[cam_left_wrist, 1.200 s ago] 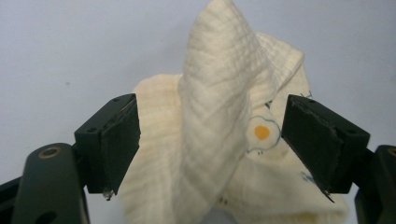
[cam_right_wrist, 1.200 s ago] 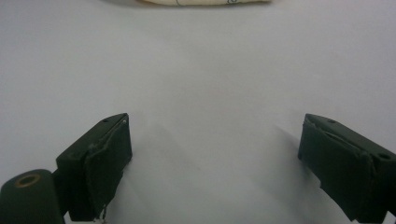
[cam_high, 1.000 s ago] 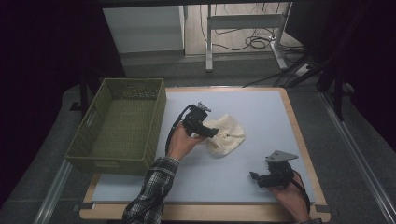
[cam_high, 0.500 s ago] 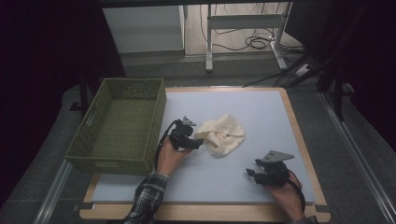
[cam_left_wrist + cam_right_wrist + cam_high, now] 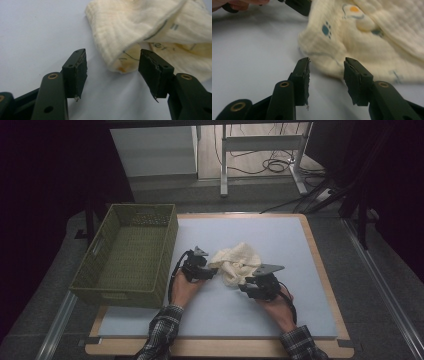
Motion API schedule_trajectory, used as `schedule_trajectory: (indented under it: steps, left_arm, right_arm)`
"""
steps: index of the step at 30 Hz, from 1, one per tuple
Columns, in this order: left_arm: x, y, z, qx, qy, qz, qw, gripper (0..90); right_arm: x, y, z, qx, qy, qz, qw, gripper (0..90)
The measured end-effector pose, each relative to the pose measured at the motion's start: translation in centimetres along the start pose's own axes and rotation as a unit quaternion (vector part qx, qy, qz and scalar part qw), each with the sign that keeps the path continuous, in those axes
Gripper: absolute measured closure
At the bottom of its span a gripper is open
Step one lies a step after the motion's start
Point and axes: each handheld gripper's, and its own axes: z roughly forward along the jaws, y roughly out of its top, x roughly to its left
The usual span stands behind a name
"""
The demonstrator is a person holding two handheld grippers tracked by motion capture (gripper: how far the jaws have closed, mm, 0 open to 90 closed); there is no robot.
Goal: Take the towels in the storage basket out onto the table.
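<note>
Counting from the high view, I have one cloth (image 5: 236,265), one basket (image 5: 131,255), one mat (image 5: 280,310) and two claws. The cloth is cream, crumpled in a heap near the middle of the mat; the green basket stands at the mat's left edge, well apart from it.

My left claw (image 5: 206,271) sits just left of the cloth, my right claw (image 5: 247,287) at its near edge — one on each side of the heap.

On the left gripper view, the left claw (image 5: 112,68) stands about half open, low over the mat. A folded corner of the cloth (image 5: 140,32) reaches into the gap between the pads, yet neither pad presses on it. The claw grasps nothing.

On the right gripper view, the right claw (image 5: 326,75) has just been closing and is now a bit under half open. The cloth's hem (image 5: 372,45), printed with a blue paw, lies right at the tips — the pads don't pinch it, so this claw is released too.
</note>
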Motion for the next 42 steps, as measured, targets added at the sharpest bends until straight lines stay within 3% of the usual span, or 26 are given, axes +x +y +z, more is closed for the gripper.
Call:
schedule_trajectory:
  steps: [2,3,4,5,6,7,10,14,15,19,22,23,24,27,33,39,40,42]
  left_arm:
    - [0.1,0.0,0.2,0.0,0.0,-0.001,1.0,44.0]
    - [0.1,0.0,0.4,-0.006,0.0,-0.004,1.0,49.1]
    - [0.1,0.0,0.4,-0.006,0.0,-0.004,1.0,58.2]
    - [0.1,0.0,0.4,-0.008,-0.01,-0.008,0.9999,66.8]
    - [0.1,0.0,0.4,-0.008,-0.01,-0.008,0.9999,75.4]
    - [-0.1,0.0,0.3,-0.009,-0.021,0.002,0.9997,81.7]
    - [-0.4,0.1,-0.2,-0.012,-0.029,0.005,0.9995,87.1]
    - [-0.7,0.4,-2.1,-0.03,-0.035,0.005,0.9989,87.2]
    - [-0.7,0.8,-3.1,-0.037,-0.032,0.006,0.9988,87.0]
    - [-0.1,1.9,-3.9,-0.031,-0.01,-0.006,0.9994,85.9]
    - [0.4,2.2,-3.5,-0.016,0.004,-0.014,0.9998,83.9]
    - [1.2,2.4,-2.6,0.001,0.025,-0.019,0.9995,83.5]
    - [1.7,2.4,-2.0,0.009,0.032,-0.023,0.9992,81.6]
    - [2.6,2.0,-0.7,0.015,0.034,-0.048,0.9982,67.2]
    - [2.3,0.9,-1.3,0.0,0.033,-0.052,0.9981,50.9]
    - [1.8,-0.1,-2.1,-0.005,0.028,-0.056,0.998,43.2]
    - [1.8,-0.5,-2.4,-0.005,0.023,-0.056,0.9981,43.2]
    - [1.8,-0.9,-2.5,-0.008,0.015,-0.059,0.9981,43.3]
  right_arm:
    - [0.2,0.4,0.8,0.007,-0.005,-0.013,0.9999,58.4]
    - [0.2,0.6,1.2,0.014,-0.009,-0.018,0.9997,64.2]
    - [0.2,0.6,1.2,0.014,-0.009,-0.018,0.9997,64.2]
    - [0.4,0.9,1.6,0.02,-0.019,-0.028,0.9992,78.5]
    - [0.4,0.9,1.6,0.02,-0.019,-0.028,0.9992,78.5]
    - [0.3,1.1,1.5,0.02,-0.012,-0.029,0.9993,86.5]
    - [0.4,1.2,0.9,0.02,-0.013,-0.033,0.9992,87.4]
    - [0.0,1.6,-2.1,0.015,-0.023,-0.047,0.9985,87.4]
    - [-0.6,1.9,-3.8,0.013,-0.037,-0.049,0.998,87.4]
    - [-3.2,2.6,-6.1,0.018,-0.066,-0.031,0.9972,87.3]
    - [-5.3,2.6,-6.0,0.028,-0.089,-0.018,0.9955,86.5]
    - [-6.3,2.3,-5.7,0.035,-0.097,-0.009,0.9946,85.8]
    - [-6.9,2.1,-5.4,0.037,-0.099,-0.001,0.9944,83.7]
    - [-8.7,0.9,-4.4,0.05,-0.092,0.041,0.9937,75.0]
    - [-8.1,-0.5,-5.7,0.039,-0.073,0.053,0.9952,70.0]
    - [-5.9,-1.1,-7.4,0.033,-0.053,0.036,0.9974,69.8]
    - [-4.8,-1.2,-8.0,0.03,-0.039,0.026,0.9984,69.8]
    - [-3.9,-1.0,-8.0,0.031,-0.023,0.022,0.999,69.8]
